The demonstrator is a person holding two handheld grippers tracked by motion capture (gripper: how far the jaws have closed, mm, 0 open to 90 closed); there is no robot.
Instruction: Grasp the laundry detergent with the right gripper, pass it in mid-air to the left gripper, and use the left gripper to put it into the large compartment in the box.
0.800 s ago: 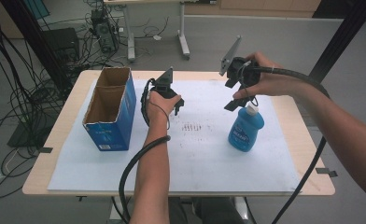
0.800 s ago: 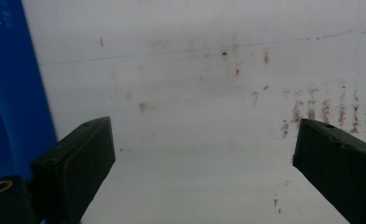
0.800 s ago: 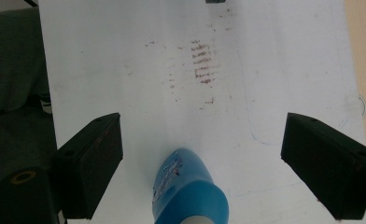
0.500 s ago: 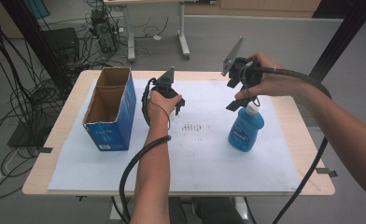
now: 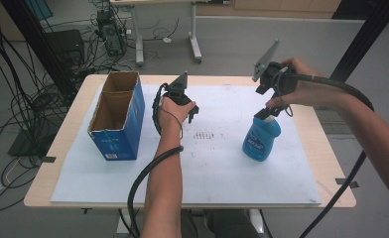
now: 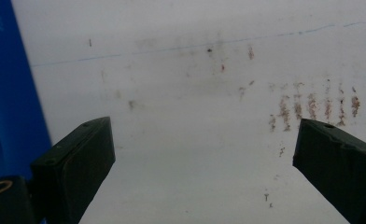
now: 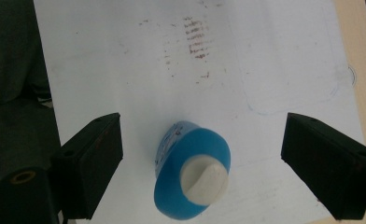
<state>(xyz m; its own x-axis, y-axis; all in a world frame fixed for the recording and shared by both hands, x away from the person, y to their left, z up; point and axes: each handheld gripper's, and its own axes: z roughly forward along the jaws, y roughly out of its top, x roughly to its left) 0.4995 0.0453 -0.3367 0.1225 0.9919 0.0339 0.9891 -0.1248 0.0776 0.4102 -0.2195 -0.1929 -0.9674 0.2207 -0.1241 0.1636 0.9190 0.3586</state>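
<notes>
White paper (image 5: 207,163) covers my table. At centre right of the high view, my right gripper (image 5: 270,99) hangs over the upright blue bottle (image 5: 261,139), jaws apart, nothing clamped. My left gripper (image 5: 192,111), mid-frame, is spread wide too.

blue box (image 6: 10,102): cut by left edge | blue bottle (image 5: 262,139): label print too small to read

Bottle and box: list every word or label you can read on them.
Bottle: a white label with dark lettering on its front, too blurred to read.
Box: small white print and a white label near the lower edge of its blue front, too small to read.
Nothing can be quoted.
</notes>
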